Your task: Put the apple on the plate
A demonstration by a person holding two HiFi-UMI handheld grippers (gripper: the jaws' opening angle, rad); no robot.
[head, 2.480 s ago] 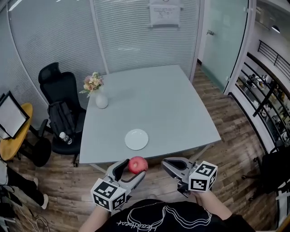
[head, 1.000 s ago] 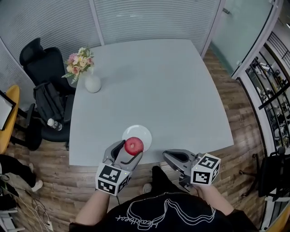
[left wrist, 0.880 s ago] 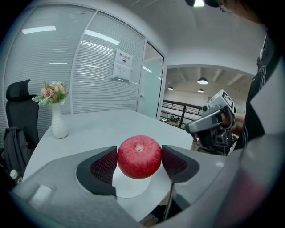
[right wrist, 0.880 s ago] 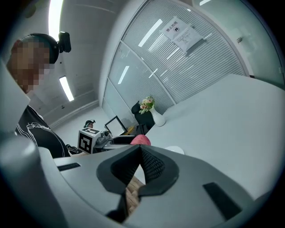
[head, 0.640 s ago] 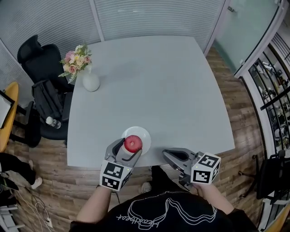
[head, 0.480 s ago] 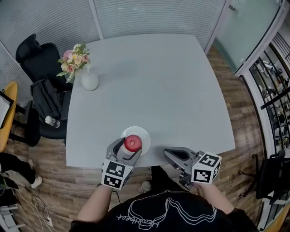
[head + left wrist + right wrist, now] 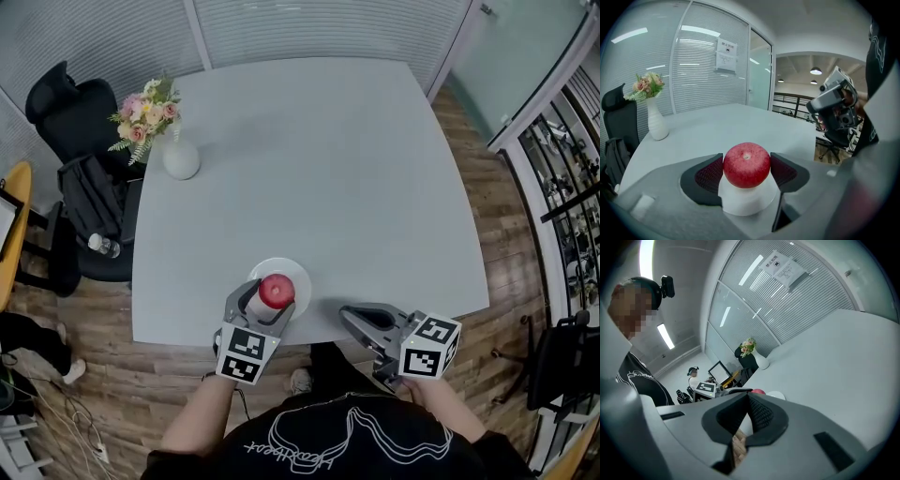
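A red apple (image 7: 277, 290) sits between the jaws of my left gripper (image 7: 270, 298), which is shut on it. The apple is directly over the small white plate (image 7: 299, 273) near the front edge of the grey table (image 7: 319, 150). In the left gripper view the apple (image 7: 746, 165) fills the gap between the dark pads (image 7: 710, 175), with the plate (image 7: 746, 204) right beneath it; I cannot tell if they touch. My right gripper (image 7: 362, 320) is shut and empty, over the table's front edge to the right of the plate. Its own view shows the apple (image 7: 758, 391) and the plate (image 7: 778, 394) beyond the jaws.
A white vase (image 7: 181, 160) with flowers (image 7: 141, 105) stands at the table's far left. A black office chair (image 7: 70, 112) and a water bottle (image 7: 101, 246) are to the left of the table. Wooden floor lies below the front edge.
My left gripper has carried the apple forward from beyond the table's near edge to over the plate. The right gripper has stayed by the front edge.
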